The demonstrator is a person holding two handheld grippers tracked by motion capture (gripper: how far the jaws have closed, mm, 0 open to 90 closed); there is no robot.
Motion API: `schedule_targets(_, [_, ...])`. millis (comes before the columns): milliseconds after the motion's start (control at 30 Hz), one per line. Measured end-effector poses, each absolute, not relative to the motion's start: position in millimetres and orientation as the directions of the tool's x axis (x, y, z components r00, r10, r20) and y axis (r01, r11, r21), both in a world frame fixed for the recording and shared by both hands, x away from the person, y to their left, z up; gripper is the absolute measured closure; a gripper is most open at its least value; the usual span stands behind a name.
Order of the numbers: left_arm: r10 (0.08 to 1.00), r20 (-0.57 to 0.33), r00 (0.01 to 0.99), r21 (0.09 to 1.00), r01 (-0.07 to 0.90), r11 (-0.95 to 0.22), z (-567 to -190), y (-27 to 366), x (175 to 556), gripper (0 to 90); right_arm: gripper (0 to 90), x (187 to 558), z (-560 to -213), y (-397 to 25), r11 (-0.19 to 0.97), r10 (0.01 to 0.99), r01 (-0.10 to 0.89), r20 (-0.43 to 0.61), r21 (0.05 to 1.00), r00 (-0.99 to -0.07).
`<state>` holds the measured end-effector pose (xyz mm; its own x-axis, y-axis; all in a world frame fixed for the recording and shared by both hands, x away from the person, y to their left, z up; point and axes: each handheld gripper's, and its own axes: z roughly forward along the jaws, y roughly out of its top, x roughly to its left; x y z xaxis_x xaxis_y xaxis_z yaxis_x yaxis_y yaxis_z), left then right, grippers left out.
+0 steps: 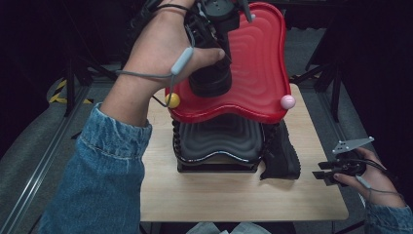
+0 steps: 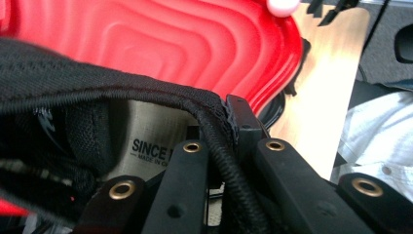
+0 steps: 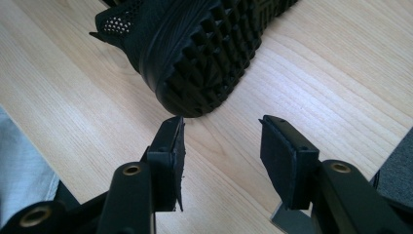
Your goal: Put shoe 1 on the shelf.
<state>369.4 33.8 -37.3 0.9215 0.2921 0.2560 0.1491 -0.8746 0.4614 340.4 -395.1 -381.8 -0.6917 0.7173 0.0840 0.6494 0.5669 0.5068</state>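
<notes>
on shoe insole (image 2: 146, 131), "since", "made in"

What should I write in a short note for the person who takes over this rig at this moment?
Left gripper: shut on the collar of one black mesh shoe, held on the red ribbed plastic shelf of the rack.
Right gripper: open, holding nothing, near the second black shoe, which lies on its side on the light wooden table.
Done: nothing released yet.
Left: probably release the first shoe, then take the second.
</notes>
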Motion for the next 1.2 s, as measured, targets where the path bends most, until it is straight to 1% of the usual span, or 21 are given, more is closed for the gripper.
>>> schedule_targets(67, [0.292,0.259,0.921,0.456,0.150,-0.877,-40,31,370,86.6,52.4,341,-383,-393,0.582,0.704,0.636,0.077,0.507,-0.706])
schedule_targets(233, [0.294,0.235,0.926,0.457,0.162,-0.875,-50,30,375,86.4,52.3,341,-384,-390,0.585,0.702,0.640,0.085,0.498,-0.707])
schedule_targets(300, [0.306,0.224,0.925,0.438,0.185,-0.880,-57,28,380,86.3,52.1,341,-383,-391,0.587,0.703,0.639,0.079,0.498,-0.707])
schedule_targets(333, [0.292,0.241,0.926,0.431,0.168,-0.887,-57,28,382,86.4,51.9,341,-383,-391,0.586,0.704,0.638,0.075,0.500,-0.706])
schedule_targets(500, [0.303,0.232,0.924,0.414,0.188,-0.891,-63,28,388,86.7,51.3,341,-383,-390,0.591,0.699,0.629,0.069,0.504,-0.712])
schedule_targets(533, [0.310,0.210,0.927,0.414,0.203,-0.887,-66,28,390,86.7,51.2,341,-383,-390,0.592,0.699,0.629,0.069,0.504,-0.712])
schedule_targets(667, [0.307,0.205,0.929,0.404,0.205,-0.891,-71,28,393,86.6,51.3,341,-383,-390,0.592,0.700,0.632,0.069,0.501,-0.711])
schedule_targets(700, [0.314,0.192,0.930,0.412,0.215,-0.886,-73,27,394,86.5,51.3,341,-384,-390,0.594,0.699,0.630,0.067,0.500,-0.712])
schedule_targets(767, [0.327,0.195,0.925,0.415,0.224,-0.882,-74,26,397,86.6,51.3,341,-384,-389,0.595,0.698,0.629,0.068,0.500,-0.713])
schedule_targets(900, [0.323,0.202,0.924,0.398,0.224,-0.890,-75,23,397,86.5,51.3,341,-383,-389,0.594,0.698,0.630,0.069,0.500,-0.713])
schedule_targets(1067, [0.343,0.192,0.919,0.411,0.243,-0.879,-78,22,393,86.2,51.4,341,-384,-389,0.596,0.697,0.630,0.069,0.498,-0.714])
schedule_targets(1200, [0.331,0.192,0.924,0.399,0.234,-0.887,-80,19,390,85.9,51.4,341,-383,-388,0.596,0.696,0.629,0.071,0.498,-0.715])
